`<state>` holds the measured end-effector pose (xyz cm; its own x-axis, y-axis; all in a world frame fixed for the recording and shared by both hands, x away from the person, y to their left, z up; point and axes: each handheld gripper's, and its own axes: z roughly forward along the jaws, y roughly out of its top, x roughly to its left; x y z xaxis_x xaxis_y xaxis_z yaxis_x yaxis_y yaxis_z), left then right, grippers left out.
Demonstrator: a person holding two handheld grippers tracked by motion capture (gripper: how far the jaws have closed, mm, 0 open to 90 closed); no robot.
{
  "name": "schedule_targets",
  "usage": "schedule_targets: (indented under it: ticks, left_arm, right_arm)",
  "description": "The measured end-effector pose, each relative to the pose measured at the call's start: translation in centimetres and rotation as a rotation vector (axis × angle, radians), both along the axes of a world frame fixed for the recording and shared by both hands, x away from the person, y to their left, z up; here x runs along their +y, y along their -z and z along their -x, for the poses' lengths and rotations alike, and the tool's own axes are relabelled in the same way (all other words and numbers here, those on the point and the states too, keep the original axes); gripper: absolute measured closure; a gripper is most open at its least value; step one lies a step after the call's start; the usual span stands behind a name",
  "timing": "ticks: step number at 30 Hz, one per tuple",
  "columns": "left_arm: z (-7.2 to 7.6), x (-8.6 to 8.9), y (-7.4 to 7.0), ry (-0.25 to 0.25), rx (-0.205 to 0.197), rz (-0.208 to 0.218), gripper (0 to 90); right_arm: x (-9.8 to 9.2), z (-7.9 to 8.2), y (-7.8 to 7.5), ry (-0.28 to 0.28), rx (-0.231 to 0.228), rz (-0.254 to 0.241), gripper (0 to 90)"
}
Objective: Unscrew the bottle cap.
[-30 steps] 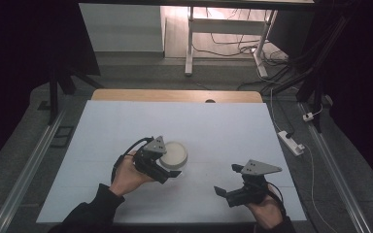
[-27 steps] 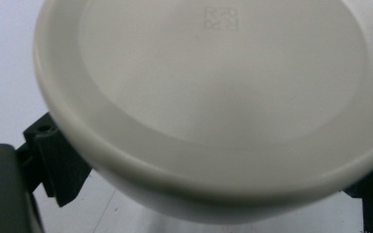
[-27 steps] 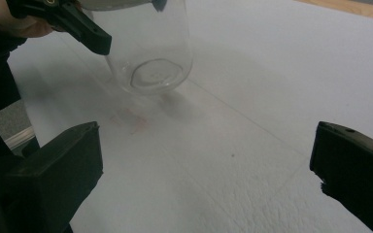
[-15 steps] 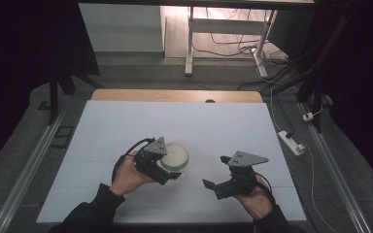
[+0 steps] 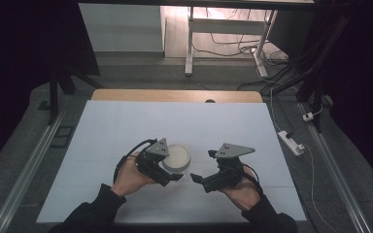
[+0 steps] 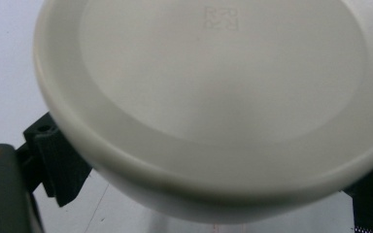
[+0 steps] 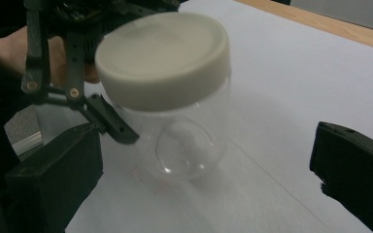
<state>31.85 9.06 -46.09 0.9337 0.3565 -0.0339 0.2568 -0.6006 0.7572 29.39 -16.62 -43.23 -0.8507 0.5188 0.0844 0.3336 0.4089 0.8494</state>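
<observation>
Across the pale surface [image 5: 126, 126], wide and bare, two forearms come in from the near edge, and everything happens close to the person. Between the hands stands a clear jar [image 7: 182, 145] capped by a cream lid [image 5: 176, 156], upright on the sheet, toward the near middle. At its left side sits the left hand-held gripper [image 5: 167, 174]; its jaws flank the jar just under the lid, one dark jaw showing each side in the left gripper view, but whether they actually pinch the glass-clear wall cannot be told from these angles. Off to the right, the right hand-held gripper [image 5: 196, 178] points at the jar with its jaws spread wide apart, the jar framed between them in the right gripper view and nothing touched yet.

Now the risks, as a judgement. That jar looks light and empty, with a smooth, rounded wall. If the right jaws close off-centre or come in too low, it could skid or tip on the sheet. If the left hold is loose, any twist on the lid may just spin the whole jar.
</observation>
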Motion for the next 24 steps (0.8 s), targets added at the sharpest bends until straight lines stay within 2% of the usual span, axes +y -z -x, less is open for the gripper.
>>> schedule_targets:
  ticks: [12,24]
  left_arm:
    - [0.1,-0.1,-0.1,0.016,0.001,-0.007,7.6]
    - [0.1,-0.3,0.0,0.029,0.006,-0.012,7.6]
  right_arm:
    - [4.0,-0.8,-1.1,-0.055,-0.036,0.014,0.0]
    - [5.8,-2.0,-0.2,-0.103,-0.022,0.004,2.2]
